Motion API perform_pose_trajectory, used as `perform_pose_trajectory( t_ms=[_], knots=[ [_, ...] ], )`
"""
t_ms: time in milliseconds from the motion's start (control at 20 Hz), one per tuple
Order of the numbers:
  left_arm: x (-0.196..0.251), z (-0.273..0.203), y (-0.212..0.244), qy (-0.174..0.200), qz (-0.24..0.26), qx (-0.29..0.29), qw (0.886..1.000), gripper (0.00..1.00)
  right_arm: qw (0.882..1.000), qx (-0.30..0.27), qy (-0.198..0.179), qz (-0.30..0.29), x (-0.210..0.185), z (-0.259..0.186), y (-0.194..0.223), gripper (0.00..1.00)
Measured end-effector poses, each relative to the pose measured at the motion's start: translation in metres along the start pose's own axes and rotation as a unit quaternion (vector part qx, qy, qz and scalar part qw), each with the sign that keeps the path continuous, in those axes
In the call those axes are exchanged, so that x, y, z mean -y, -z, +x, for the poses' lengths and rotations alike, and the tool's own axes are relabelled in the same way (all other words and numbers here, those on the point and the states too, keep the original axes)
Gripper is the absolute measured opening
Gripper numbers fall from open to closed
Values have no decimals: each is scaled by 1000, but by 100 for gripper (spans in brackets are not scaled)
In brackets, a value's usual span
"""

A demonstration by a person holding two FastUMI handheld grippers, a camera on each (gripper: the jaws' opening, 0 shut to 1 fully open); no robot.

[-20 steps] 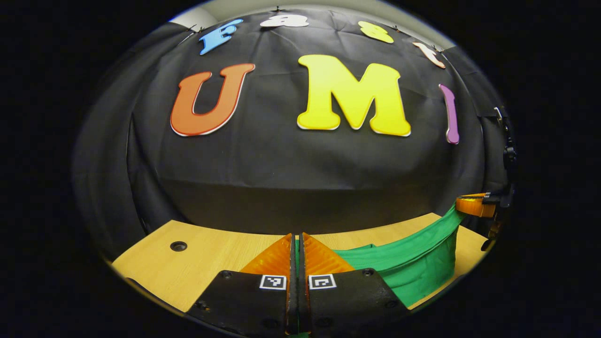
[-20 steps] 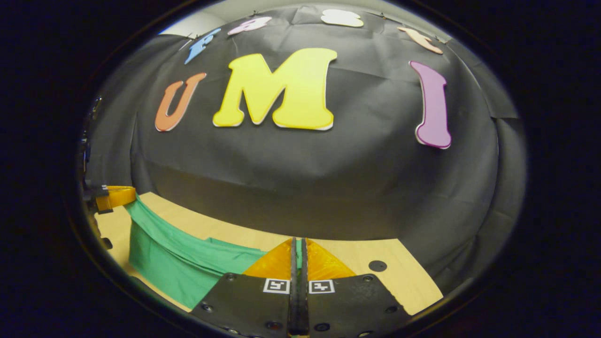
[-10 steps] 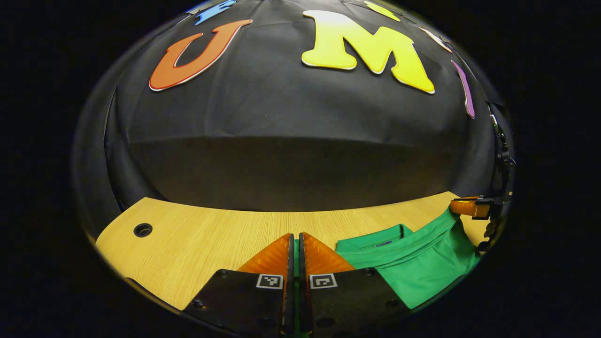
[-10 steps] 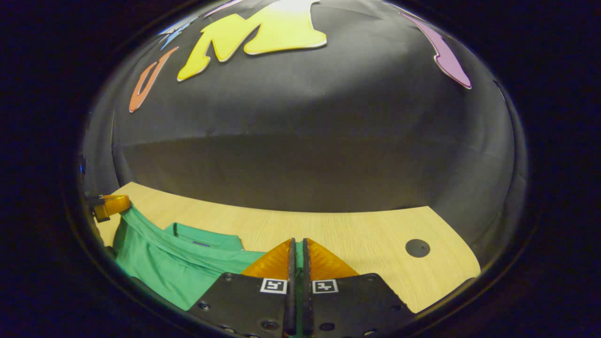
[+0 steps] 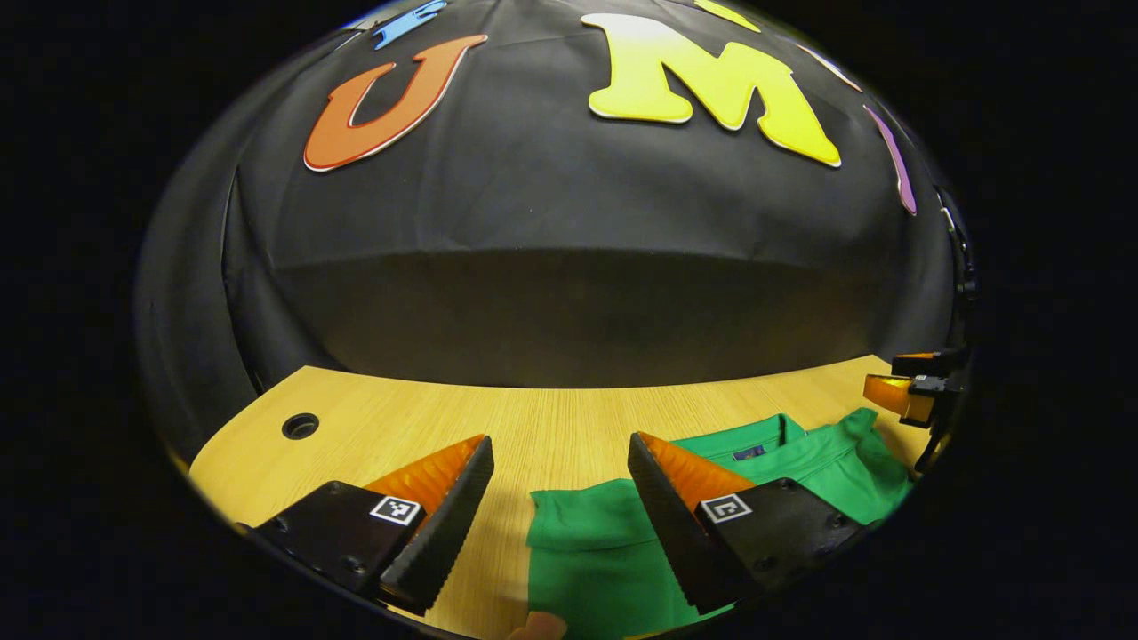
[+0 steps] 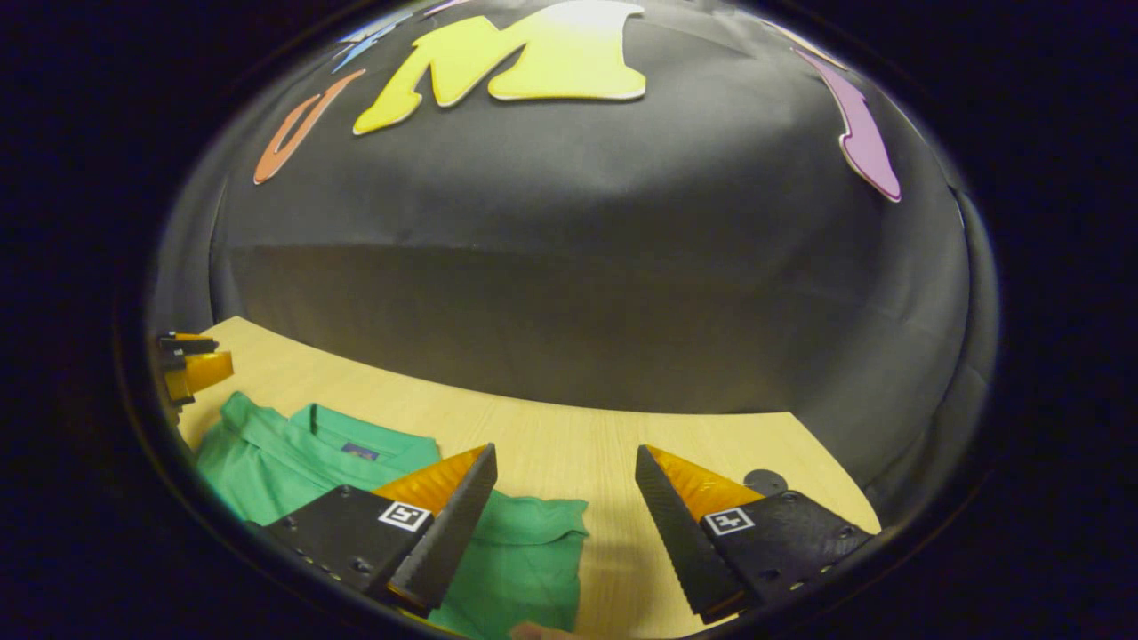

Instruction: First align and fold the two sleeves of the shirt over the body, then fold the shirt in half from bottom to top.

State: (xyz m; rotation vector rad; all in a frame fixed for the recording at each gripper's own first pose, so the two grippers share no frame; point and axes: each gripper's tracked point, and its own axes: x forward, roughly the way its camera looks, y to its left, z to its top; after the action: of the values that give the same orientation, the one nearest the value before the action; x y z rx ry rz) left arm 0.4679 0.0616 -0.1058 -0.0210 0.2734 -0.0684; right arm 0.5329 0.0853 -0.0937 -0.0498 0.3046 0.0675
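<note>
shirt (image 5: 613, 542) lower part cut off at edge, collar label (image 5: 749, 452) perhaps too small to read

Left gripper view: the shirt (image 5: 782, 462) lies flat on the table (image 5: 400, 427). One corner of it sits between and just ahead of the left gripper (image 5: 558, 453), whose fingers stand wide apart above it; the rest extends to that gripper's right, partly beneath its right finger. The collar (image 5: 751, 437) lies ahead and to the right. The right gripper (image 5: 907, 382) is at the far right, above the shirt's far edge. A hole (image 5: 300, 426) in the table lies ahead to the left.

Right gripper view: the shirt (image 6: 293, 453) lies to the left of the right gripper (image 6: 564, 462), partly beneath its left finger, fingers spread. The left gripper (image 6: 191, 360) is at the far left. Another table hole (image 6: 765, 482) lies just behind the right finger.
</note>
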Motion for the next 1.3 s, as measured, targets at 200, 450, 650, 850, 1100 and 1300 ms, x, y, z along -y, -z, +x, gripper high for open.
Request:
perform_pose_trajectory(
  t_ms=[200, 450, 650, 850, 1100, 1300],
  knots=[
    [2, -37, -24, 6, -15, 16, 1000, 98, 999, 19, 5, 34, -5, -31, -32, 96],
    [-5, -111, -64, 0, -9, 51, 999, 98, 999, 47, 4, 5, -7, -106, -71, 97],
    [-3, -187, -98, -2, -5, 87, 996, 98, 996, 83, -10, 16, -10, -180, -103, 97],
    [2, -253, -108, -3, -11, 104, 994, 100, 991, 130, -16, 31, -12, -237, -141, 95],
    [1, -310, -94, -16, 6, 108, 994, 97, 989, 145, -30, 18, -24, -270, -162, 95],
    [5, -331, -90, -16, 1, 125, 992, 97, 992, 123, -32, 13, -23, -266, -161, 95]
  ],
)
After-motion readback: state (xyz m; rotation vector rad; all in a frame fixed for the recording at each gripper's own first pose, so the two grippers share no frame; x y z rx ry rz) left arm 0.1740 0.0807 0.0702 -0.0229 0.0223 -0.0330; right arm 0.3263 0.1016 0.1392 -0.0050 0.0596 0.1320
